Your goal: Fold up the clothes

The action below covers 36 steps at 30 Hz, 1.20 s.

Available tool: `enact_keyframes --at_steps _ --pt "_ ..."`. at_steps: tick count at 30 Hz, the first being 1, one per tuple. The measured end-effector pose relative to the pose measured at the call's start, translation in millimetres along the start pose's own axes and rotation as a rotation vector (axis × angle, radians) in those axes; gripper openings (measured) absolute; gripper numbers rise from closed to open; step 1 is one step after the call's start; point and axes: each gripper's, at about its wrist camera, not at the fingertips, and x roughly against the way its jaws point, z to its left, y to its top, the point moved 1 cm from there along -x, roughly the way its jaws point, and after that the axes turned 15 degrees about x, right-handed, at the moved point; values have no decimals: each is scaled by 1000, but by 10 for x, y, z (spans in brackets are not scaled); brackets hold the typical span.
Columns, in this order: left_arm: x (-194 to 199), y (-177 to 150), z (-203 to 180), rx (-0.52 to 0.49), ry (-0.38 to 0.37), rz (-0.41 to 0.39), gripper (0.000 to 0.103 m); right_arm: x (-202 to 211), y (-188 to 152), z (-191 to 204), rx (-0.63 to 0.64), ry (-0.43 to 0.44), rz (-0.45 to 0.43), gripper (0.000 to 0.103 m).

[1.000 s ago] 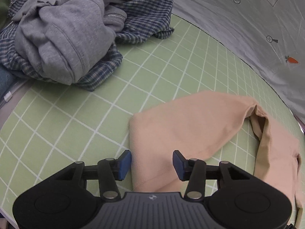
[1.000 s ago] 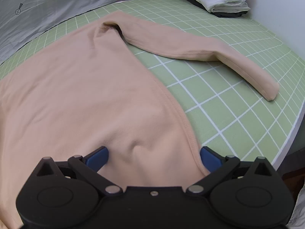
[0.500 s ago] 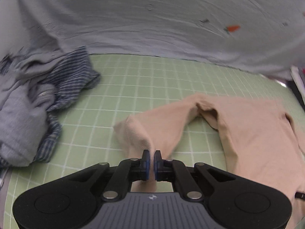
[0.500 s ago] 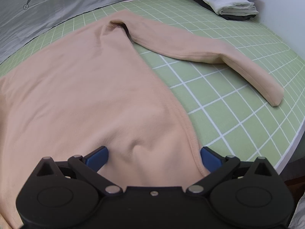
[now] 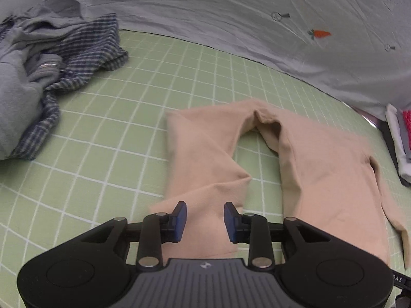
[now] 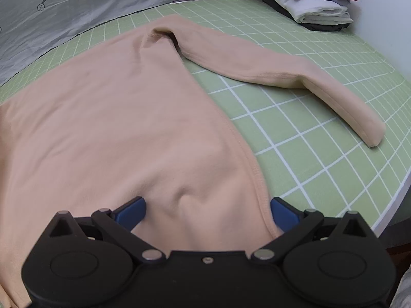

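A peach long-sleeved top [image 6: 115, 107] lies flat on the green grid mat [image 6: 308, 154]. In the left wrist view its sleeve [image 5: 205, 159] is bent back on itself, and the cuff end lies under my left gripper [image 5: 204, 218]. That gripper's jaws are opening, with the sleeve cloth between the blue pads [image 5: 179, 218] but not pinched. The top's body [image 5: 321, 166] spreads to the right. My right gripper [image 6: 208, 210] stands wide open over the hem, where the cloth puckers between its fingers. The other sleeve [image 6: 282, 69] stretches out to the right.
A heap of grey hoodie and blue plaid shirt [image 5: 38, 59] sits at the mat's far left. A grey sheet with a carrot print [image 5: 231, 12] runs along the back. A stack of folded clothes [image 6: 316, 0] lies at the far right. The mat's edge [image 6: 385, 218] curves close by.
The left gripper shut on the sleeve end, drew it toward the top's body so the sleeve bent over, then opened off it. The right gripper stayed put.
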Motion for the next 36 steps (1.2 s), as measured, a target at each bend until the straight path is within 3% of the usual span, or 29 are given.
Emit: enact_keyframes --at_steps 3,7,10,12,13,17,23,26,29,34,36 --pt "-57 42 88 1 50 9 39 -3 5 1 -1 -2 0 103" --pt "-180 17 180 52 57 60 45 -7 10 1 -3 -4 0 103" --pt "-178 -14 200 68 37 56 42 -8 9 -1 -4 -5 -1 103" --pt "-146 -9 207 71 30 45 9 -11 6 -3 -5 -6 -2 103" --pt "-122 9 225 77 41 27 3 -12 5 -4 -6 -6 -3 103" --pt "21 153 420 127 130 -64 3 -16 12 2 -17 -14 -3 103" --pt "343 436 1201 353 371 -213 3 -7 6 17 -32 -25 -6 103" --pt "413 485 1560 437 400 -199 3 -7 2 14 -32 -26 -9 103" --pt "448 450 1686 418 449 -193 3 -8 6 15 -32 -27 -9 103" --pt "479 327 1755 463 414 -161 4 -1 13 22 -34 -27 -3 103" --pt "492 305 1677 447 389 -155 15 0 12 25 -35 -27 0 103"
